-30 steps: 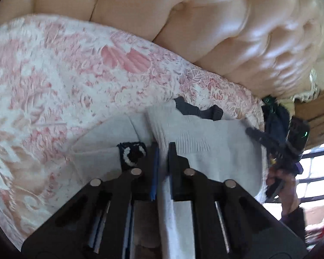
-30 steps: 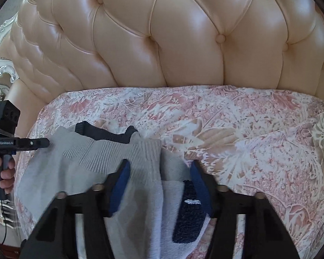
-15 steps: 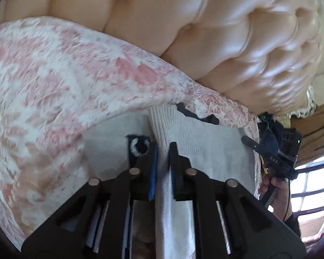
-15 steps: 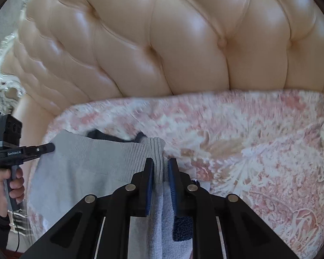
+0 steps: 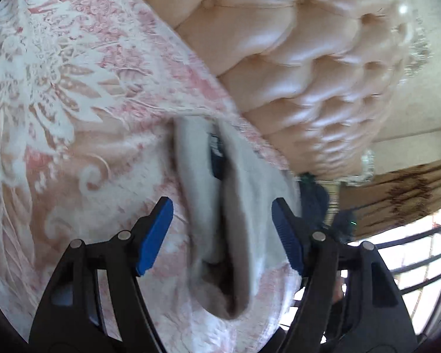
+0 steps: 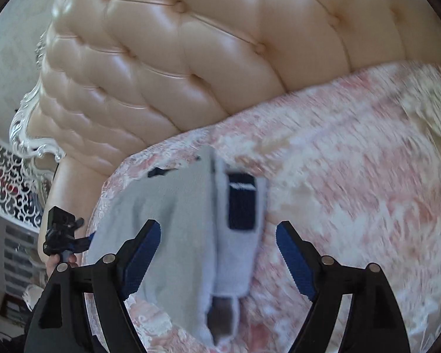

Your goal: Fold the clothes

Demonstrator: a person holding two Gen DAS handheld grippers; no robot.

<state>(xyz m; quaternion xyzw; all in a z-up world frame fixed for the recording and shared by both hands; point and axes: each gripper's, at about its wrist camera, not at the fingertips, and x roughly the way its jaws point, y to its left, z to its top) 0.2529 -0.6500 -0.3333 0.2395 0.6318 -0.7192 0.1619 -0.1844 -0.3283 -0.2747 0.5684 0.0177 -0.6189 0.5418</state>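
Note:
A light grey knit garment point(image 5: 238, 206) with a navy label point(image 5: 216, 158) lies folded on the pink floral bedspread point(image 5: 67, 103). In the left wrist view my left gripper point(image 5: 222, 232) hangs over it, its jaws opening, blue pads clear of the cloth on both sides. In the right wrist view the same grey garment point(image 6: 179, 229) with its navy patch point(image 6: 242, 203) lies below my right gripper point(image 6: 217, 253), whose jaws are also opening and press on nothing. The left gripper point(image 6: 64, 235), held by a hand, shows at the far left of that view.
A tufted beige leather headboard point(image 6: 205, 44) rises just behind the bedspread point(image 6: 352, 161). At the right of the left wrist view there are a dark curtain point(image 5: 402, 194) and a bright window with railings point(image 5: 420, 253). An ornate white frame edge point(image 6: 29, 135) borders the headboard.
Both grippers were shut on the grey garment's folded edge half a second ago; both now stand wide apart and the garment lies loose on the bed. Both views have swung sideways.

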